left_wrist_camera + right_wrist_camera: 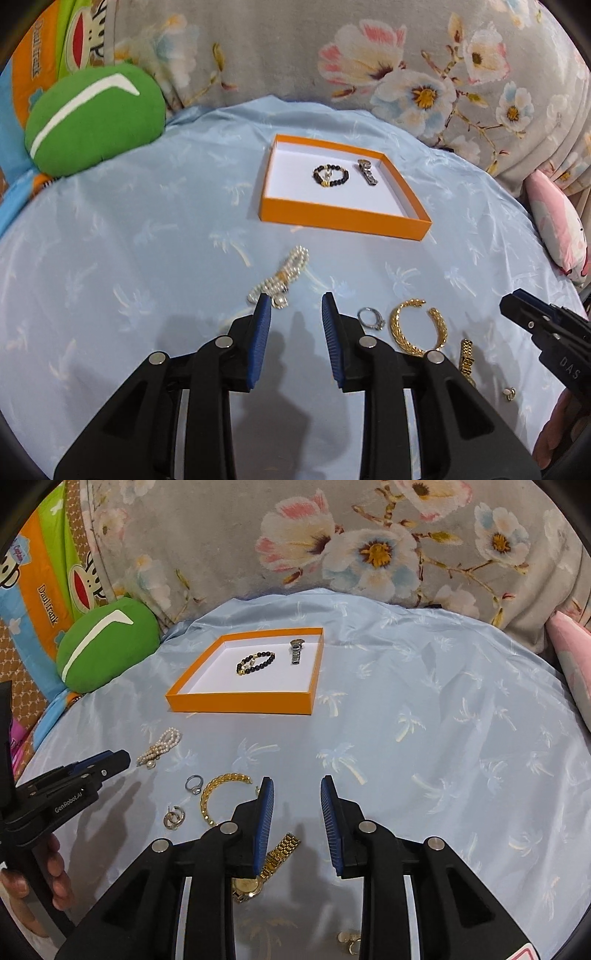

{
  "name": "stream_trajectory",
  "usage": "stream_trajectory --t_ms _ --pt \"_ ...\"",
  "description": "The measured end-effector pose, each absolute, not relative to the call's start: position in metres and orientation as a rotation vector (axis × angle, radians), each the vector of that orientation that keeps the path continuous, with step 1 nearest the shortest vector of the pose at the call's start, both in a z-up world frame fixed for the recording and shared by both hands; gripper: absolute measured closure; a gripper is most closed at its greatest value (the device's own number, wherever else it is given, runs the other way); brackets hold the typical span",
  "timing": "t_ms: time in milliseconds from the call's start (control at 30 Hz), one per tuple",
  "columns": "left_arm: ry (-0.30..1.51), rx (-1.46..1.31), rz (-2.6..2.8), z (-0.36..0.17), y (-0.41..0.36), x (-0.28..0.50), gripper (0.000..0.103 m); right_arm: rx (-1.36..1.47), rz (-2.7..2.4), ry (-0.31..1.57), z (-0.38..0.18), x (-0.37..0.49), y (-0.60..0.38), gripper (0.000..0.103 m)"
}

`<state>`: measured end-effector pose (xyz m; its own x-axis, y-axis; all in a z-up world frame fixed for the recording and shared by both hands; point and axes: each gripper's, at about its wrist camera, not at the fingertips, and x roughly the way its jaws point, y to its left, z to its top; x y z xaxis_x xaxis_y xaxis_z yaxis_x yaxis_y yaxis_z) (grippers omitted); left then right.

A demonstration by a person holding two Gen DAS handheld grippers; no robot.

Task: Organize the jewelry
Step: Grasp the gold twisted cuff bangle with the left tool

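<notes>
Already the orange box [343, 218] holds a dark bead bracelet [330, 176] and a silver watch [366, 171]; the remaining pieces lie loose on the pale blue bedsheet [424, 720] nearer the person. The pearl bracelet [280, 278] sits just ahead of the left tongs [296, 308], whose pads are spread with nothing between them, one tip right beside its clasp end. The silver ring [371, 318], gold open bangle [419, 326] and gold watch [271, 860] lie between the two tools. The right tongs [297, 790] are likewise spread and empty, one pad overlapping the gold watch's band.

The pearl strand looks the likely next pick. It is limp and doubled, so a pinch across the bunched middle should lift it cleaner than one at a trailing end. Small earrings [173, 816] risk sinking into sheet folds, so press lightly.
</notes>
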<state>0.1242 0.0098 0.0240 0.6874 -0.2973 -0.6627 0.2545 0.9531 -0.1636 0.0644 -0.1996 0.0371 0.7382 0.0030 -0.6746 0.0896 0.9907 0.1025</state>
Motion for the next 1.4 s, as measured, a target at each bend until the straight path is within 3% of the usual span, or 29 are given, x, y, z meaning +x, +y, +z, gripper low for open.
stream_trajectory --t_ms 500,633,1033,1233,1400 --pt "0.774 -0.052 -0.311 0.01 0.017 0.111 0.075 0.119 -0.08 0.766 0.014 0.047 -0.189 0.077" --pt "0.78 -0.048 -0.327 0.007 0.014 0.097 0.067 0.127 -0.098 0.776 0.009 0.03 -0.195 0.077" --pt "0.78 -0.023 -0.445 0.01 -0.032 0.072 0.064 0.154 -0.129 0.779 0.003 0.006 -0.21 0.077" --pt "0.773 0.001 -0.483 0.012 -0.064 0.075 0.039 0.177 -0.154 0.77 0.003 0.001 -0.222 0.077" --pt "0.789 0.011 -0.494 0.009 -0.087 0.088 0.037 0.194 -0.162 0.76 0.004 -0.002 -0.231 0.077"
